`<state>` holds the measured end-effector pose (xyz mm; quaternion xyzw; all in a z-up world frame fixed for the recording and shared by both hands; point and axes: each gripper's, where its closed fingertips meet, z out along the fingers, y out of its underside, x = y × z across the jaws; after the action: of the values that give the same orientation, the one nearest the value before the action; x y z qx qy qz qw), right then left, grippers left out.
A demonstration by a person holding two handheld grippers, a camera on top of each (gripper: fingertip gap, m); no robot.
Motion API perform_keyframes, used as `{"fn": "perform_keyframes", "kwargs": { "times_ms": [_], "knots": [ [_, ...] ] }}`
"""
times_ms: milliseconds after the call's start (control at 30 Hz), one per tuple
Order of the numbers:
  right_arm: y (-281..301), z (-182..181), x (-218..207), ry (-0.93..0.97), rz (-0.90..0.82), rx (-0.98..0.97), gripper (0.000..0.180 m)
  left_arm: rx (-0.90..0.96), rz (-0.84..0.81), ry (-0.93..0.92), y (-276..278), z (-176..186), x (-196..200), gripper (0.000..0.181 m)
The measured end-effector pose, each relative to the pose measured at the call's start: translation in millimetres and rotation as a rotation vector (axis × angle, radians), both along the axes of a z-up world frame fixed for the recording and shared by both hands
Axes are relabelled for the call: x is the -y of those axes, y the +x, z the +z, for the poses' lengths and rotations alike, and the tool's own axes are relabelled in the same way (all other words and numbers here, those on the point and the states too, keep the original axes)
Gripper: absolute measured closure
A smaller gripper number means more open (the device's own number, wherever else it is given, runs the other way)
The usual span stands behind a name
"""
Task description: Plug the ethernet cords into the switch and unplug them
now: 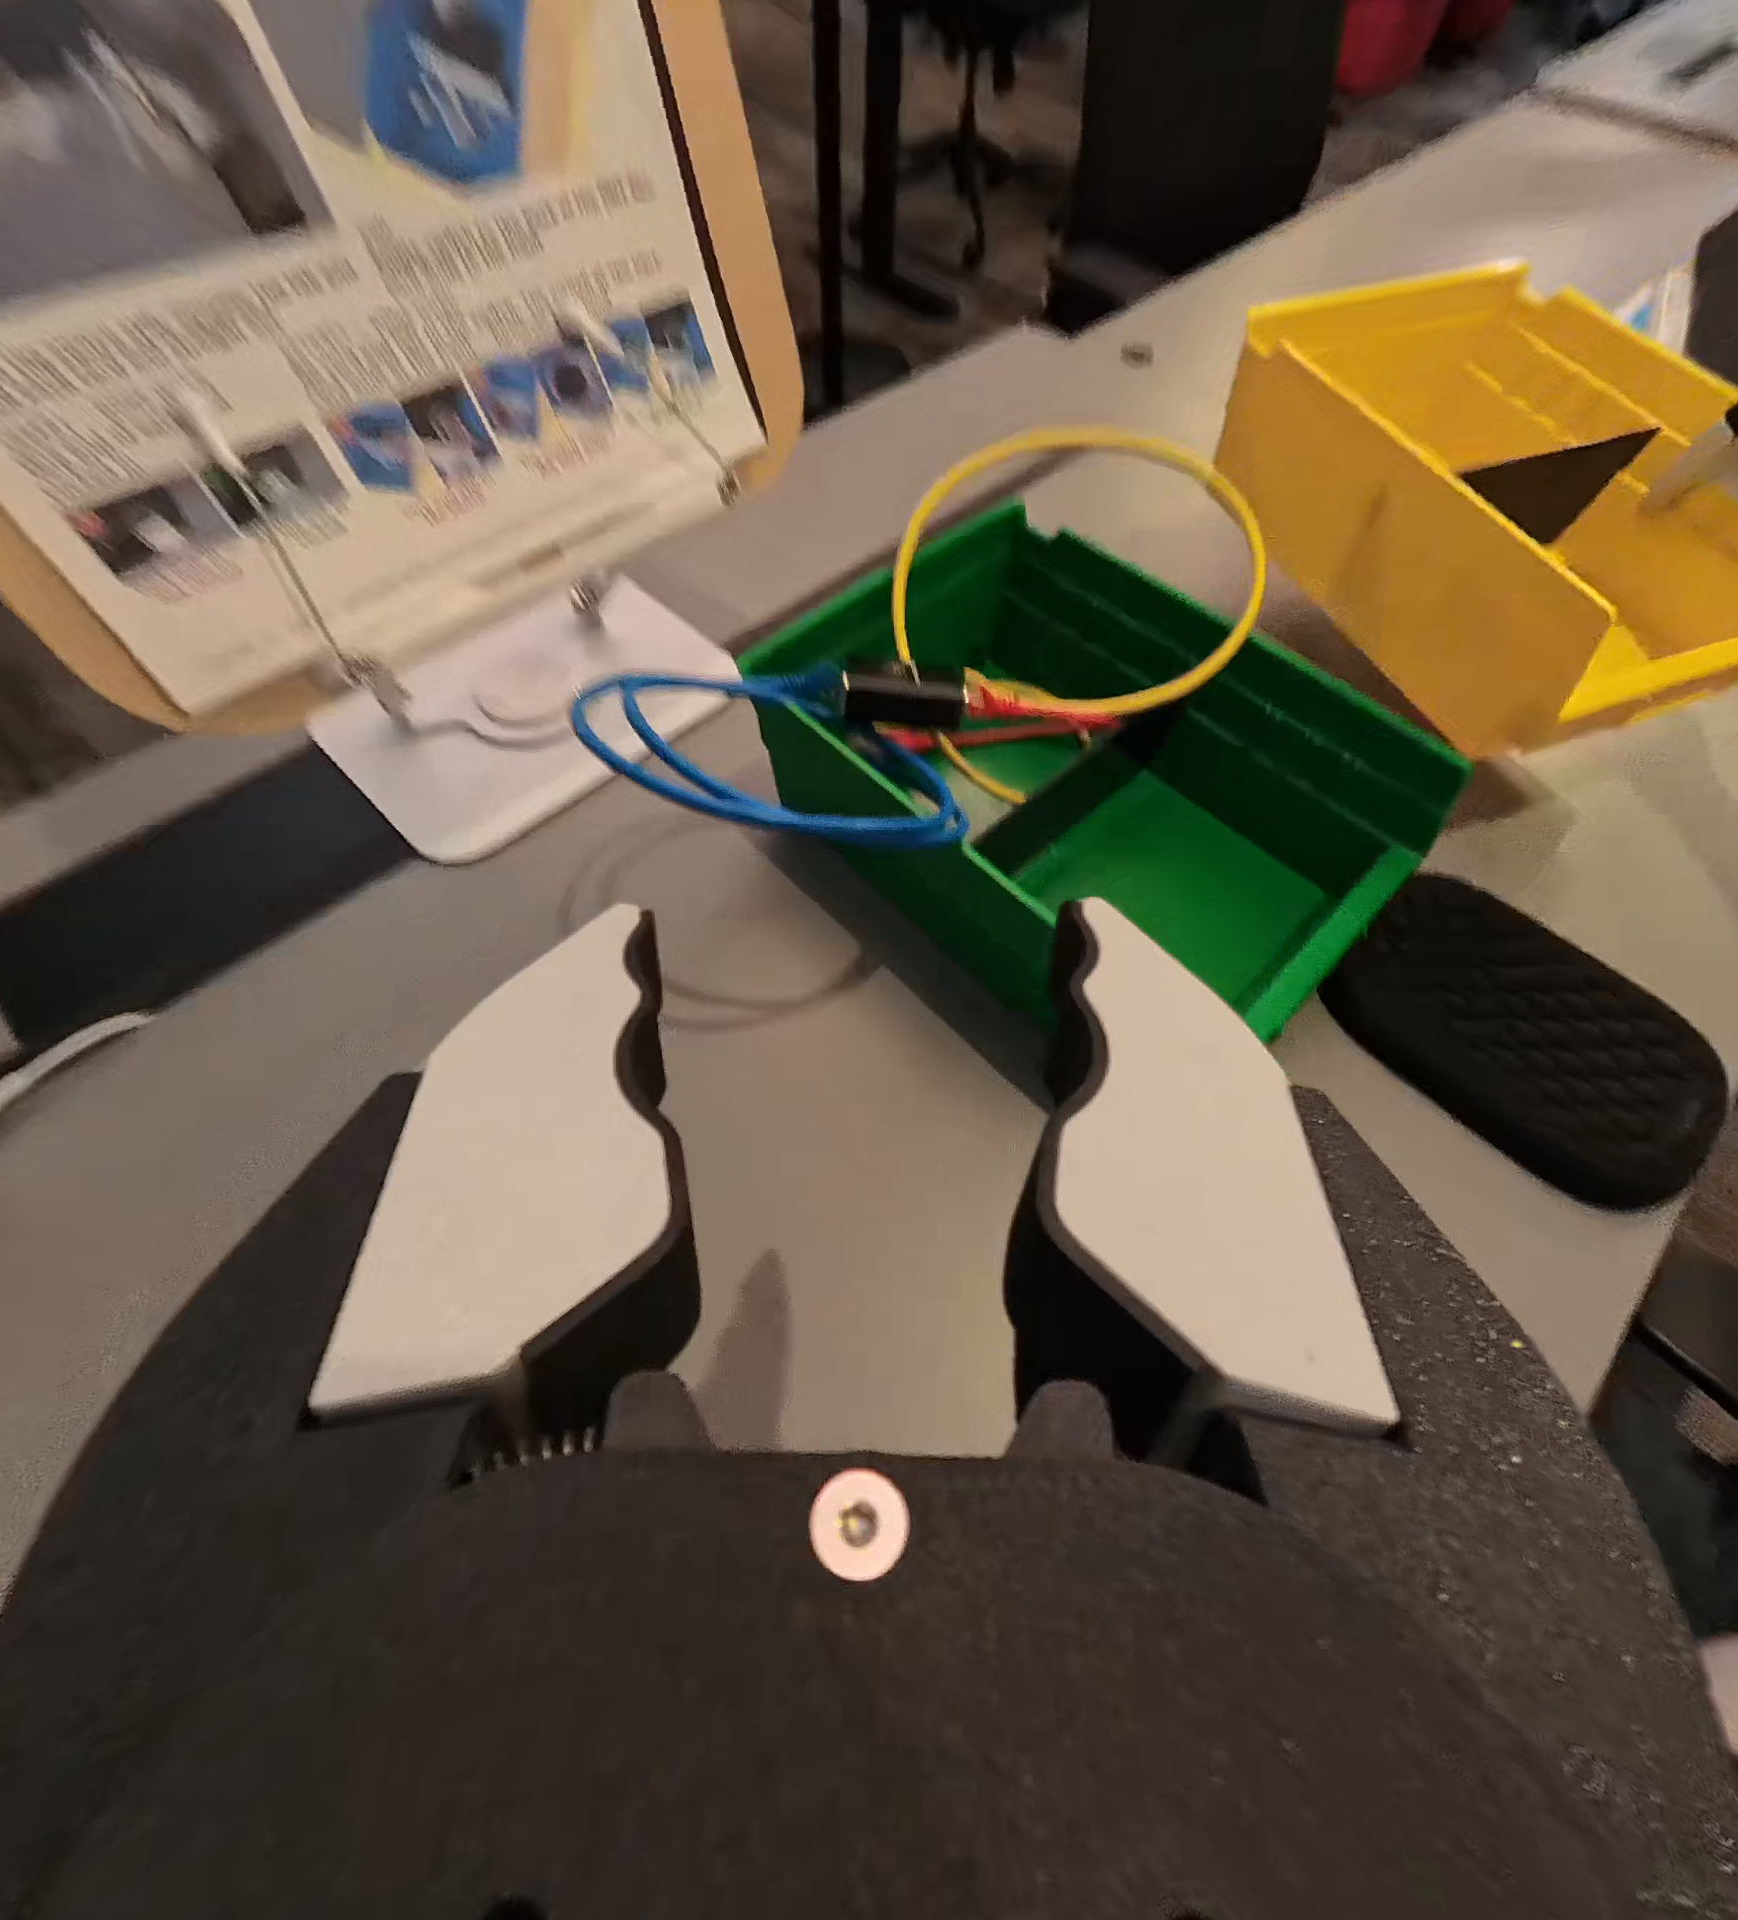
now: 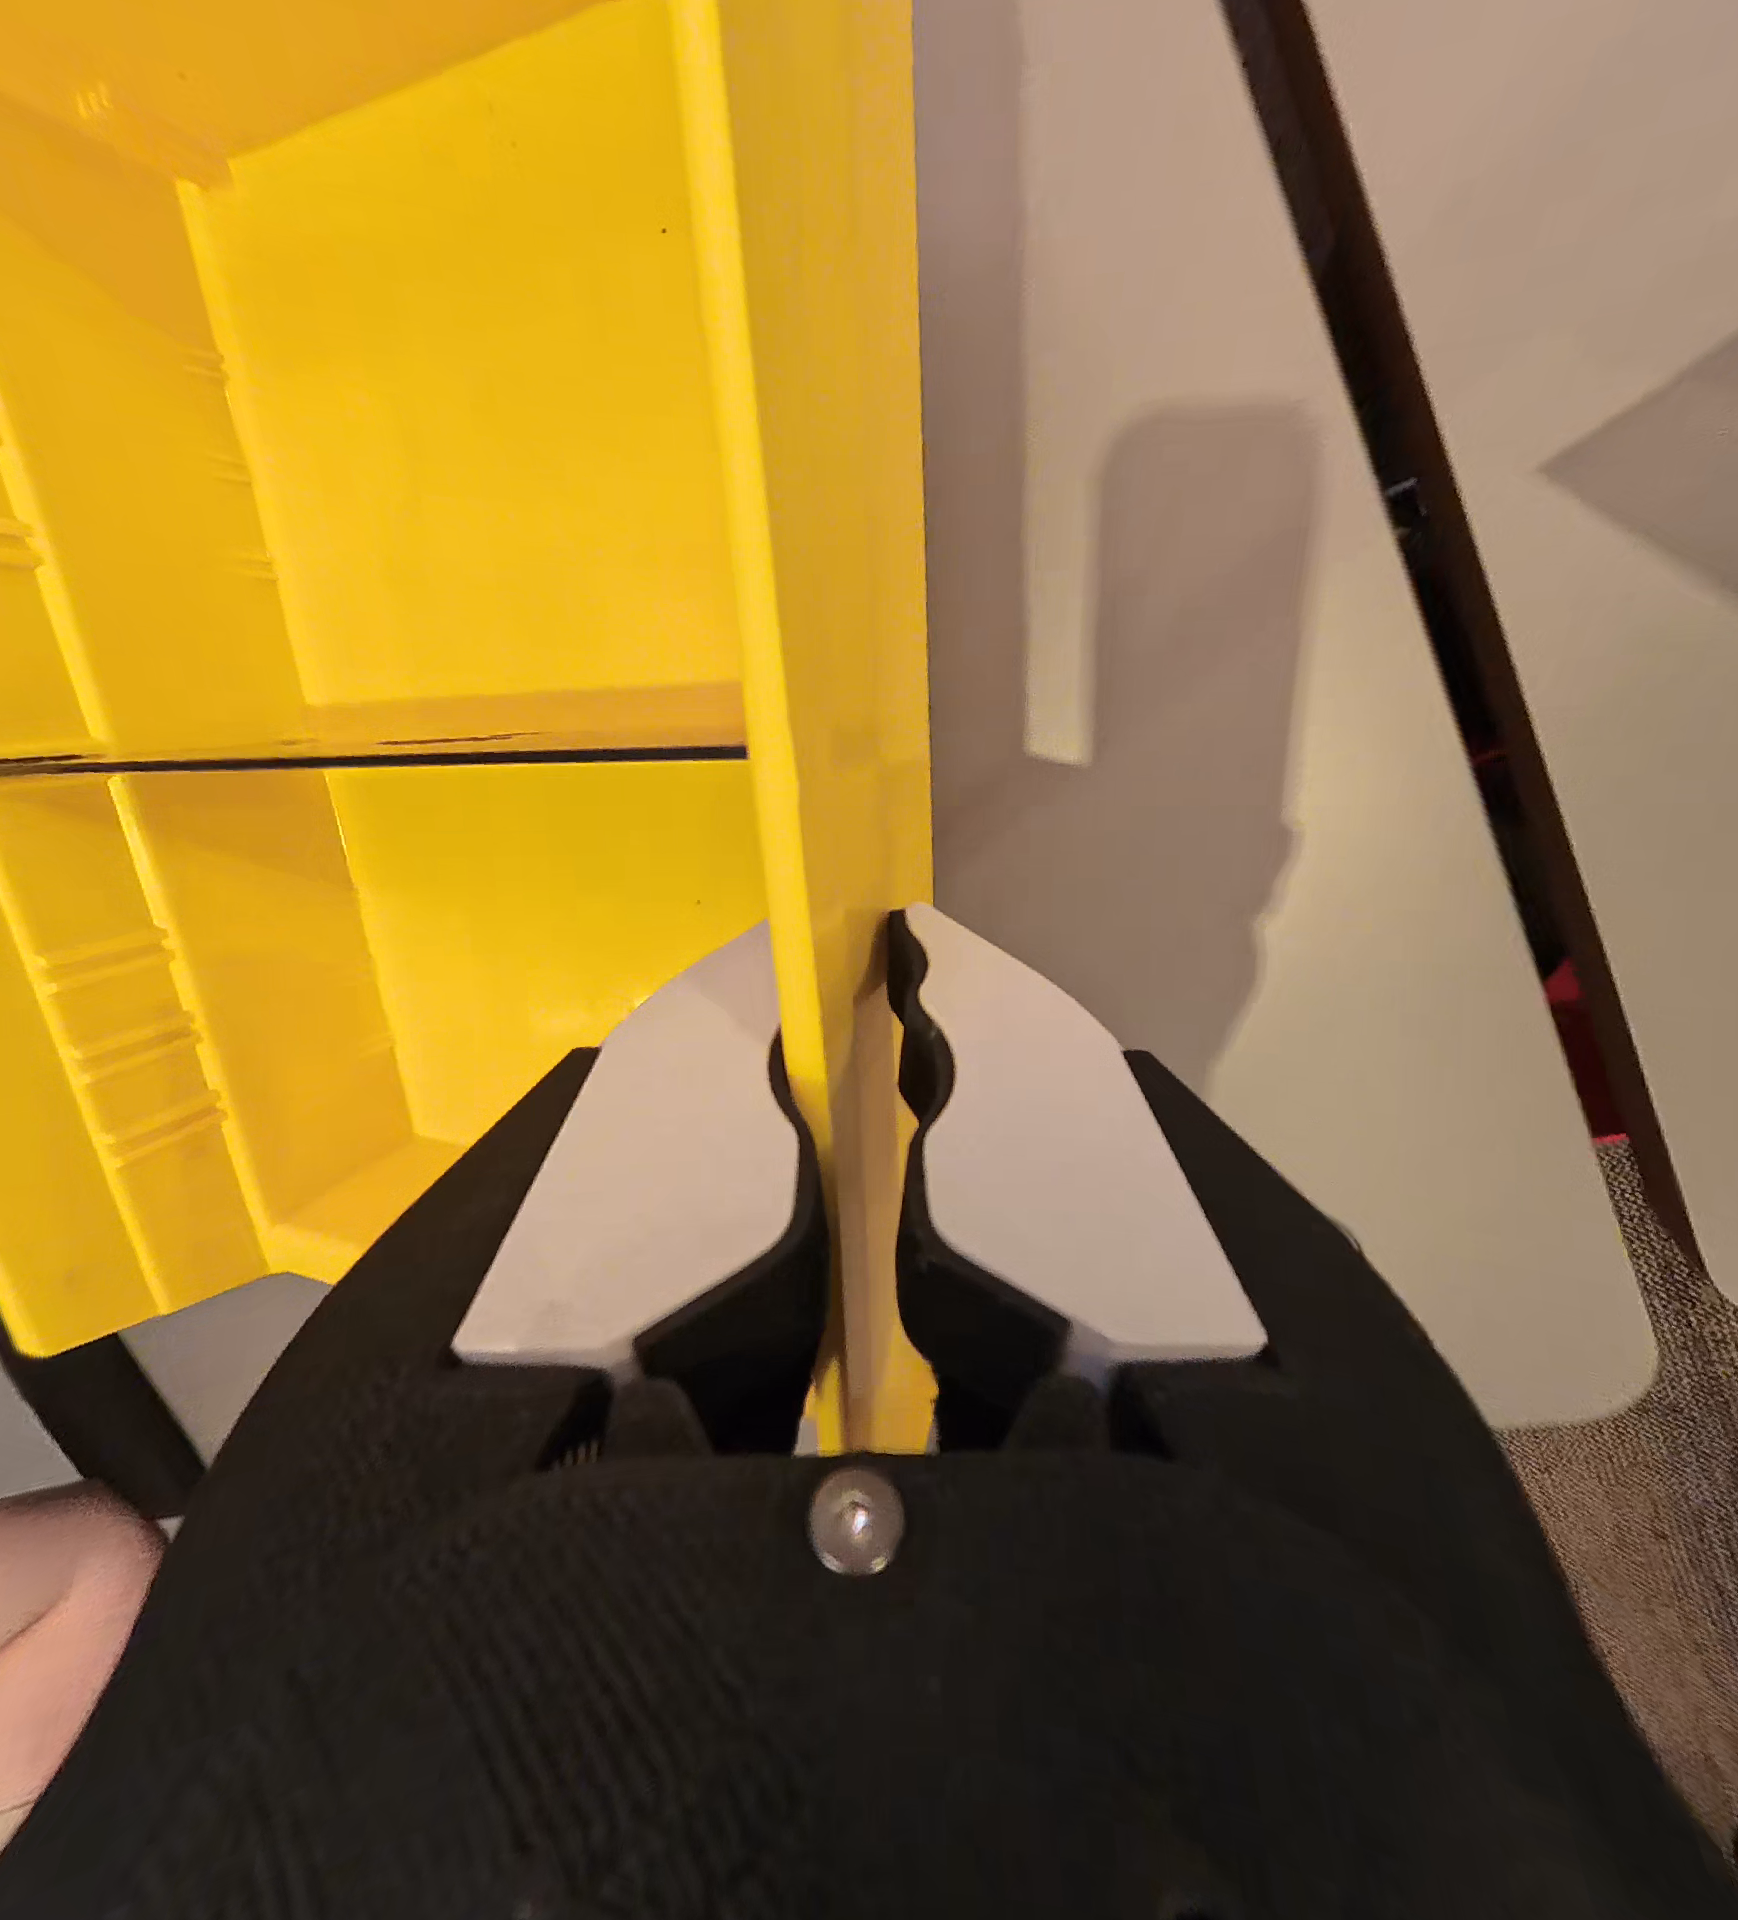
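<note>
In the left wrist view a green bin (image 1: 1208,904) holds a small black switch (image 1: 901,696) with a looped yellow cord (image 1: 1073,442), a looped blue cord (image 1: 678,769) hanging over the bin's left wall, and a red cord (image 1: 1021,717). My left gripper (image 1: 854,935) is open and empty, above the table just short of the bin. A yellow bin (image 1: 1447,582) sits tilted behind the green one. My right gripper (image 2: 849,935) is shut on the yellow bin's side wall (image 2: 823,520); its white fingertip (image 1: 1696,468) shows at that bin in the left wrist view.
A magazine on a white stand (image 1: 522,738) stands at the left rear. A black ribbed pad (image 1: 1530,1039) lies right of the green bin. The grey table's edge (image 2: 1447,582) runs at the right, with carpet (image 2: 1665,1455) below. A hand (image 2: 3,1621) shows at lower left. Left tips to right tips: about 65 cm.
</note>
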<state>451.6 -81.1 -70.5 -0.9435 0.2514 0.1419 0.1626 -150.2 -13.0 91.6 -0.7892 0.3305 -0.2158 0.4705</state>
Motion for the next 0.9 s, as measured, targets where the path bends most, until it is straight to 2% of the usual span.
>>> {"fn": "perform_keyframes", "kwargs": {
  "times_ms": [100,133,233,400,500,700,900],
  "knots": [
    [-7,-29,-5,-0.034,0.038,-0.022,0.169,-0.087,-0.056,-0.243,21,-51,-2,0.110],
    [-9,-36,-8,-0.041,0.053,-0.024,0.168,-0.085,-0.087,-0.330,34,-66,-1,0.106],
    [-14,-44,-20,-0.026,0.085,-0.030,0.166,-0.050,-0.147,-0.500,78,-102,0,0.109],
    [-21,-50,-31,-0.006,0.118,-0.030,0.167,-0.259,-0.050,-0.467,111,-153,-9,0.103],
    [-22,-51,-34,0.004,0.117,-0.038,0.167,-0.428,0.054,-0.409,109,-173,-24,0.101],
    [-25,-51,-36,-0.002,0.131,-0.017,0.168,-0.496,0.064,-0.419,104,-173,-30,0.104],
    [-35,-50,-36,-0.011,0.143,-0.011,0.169,-0.409,-0.003,-0.581,78,-174,-28,0.154]
  ]
}}
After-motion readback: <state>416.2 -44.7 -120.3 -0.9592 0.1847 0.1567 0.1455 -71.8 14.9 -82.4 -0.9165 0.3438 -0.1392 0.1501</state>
